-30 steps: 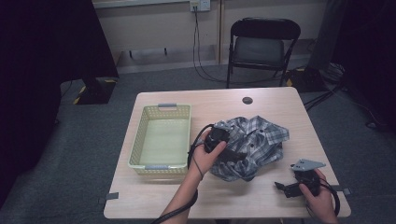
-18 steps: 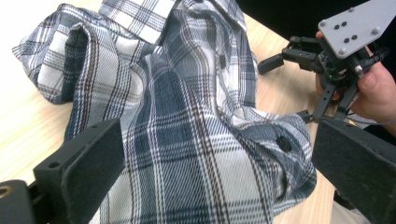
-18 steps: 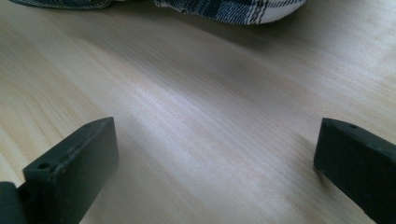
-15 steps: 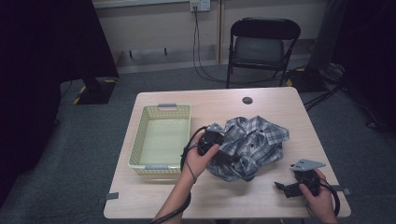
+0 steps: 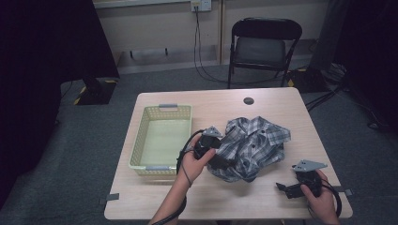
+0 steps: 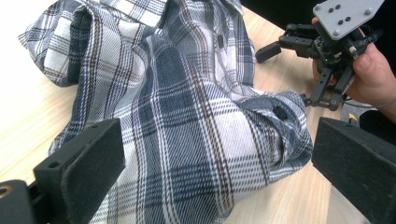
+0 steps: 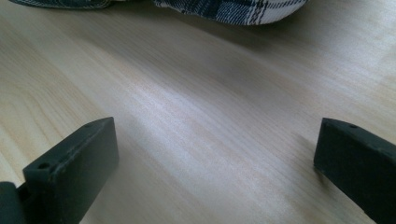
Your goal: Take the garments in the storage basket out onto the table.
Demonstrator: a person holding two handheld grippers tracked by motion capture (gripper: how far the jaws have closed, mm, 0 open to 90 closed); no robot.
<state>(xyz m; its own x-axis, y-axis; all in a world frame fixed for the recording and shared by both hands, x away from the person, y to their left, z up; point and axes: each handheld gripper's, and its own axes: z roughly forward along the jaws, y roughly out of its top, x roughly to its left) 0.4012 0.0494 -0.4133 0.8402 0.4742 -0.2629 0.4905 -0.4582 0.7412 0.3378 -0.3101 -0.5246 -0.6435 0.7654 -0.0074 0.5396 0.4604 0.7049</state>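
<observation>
Now, from the high view, the left gripper has slid nearer along the crumpled plaid shirt beside the basket, likely hunting an edge. Its own view shows jaws wide, empty, straddling cloth. The right gripper gapes over bare table.

A light wooden counter carries a pale yellow mesh basket on its left side and a crumpled blue-and-white plaid shirt near the middle, just right of the basket. A small dark round disc sits near the far edge.
</observation>
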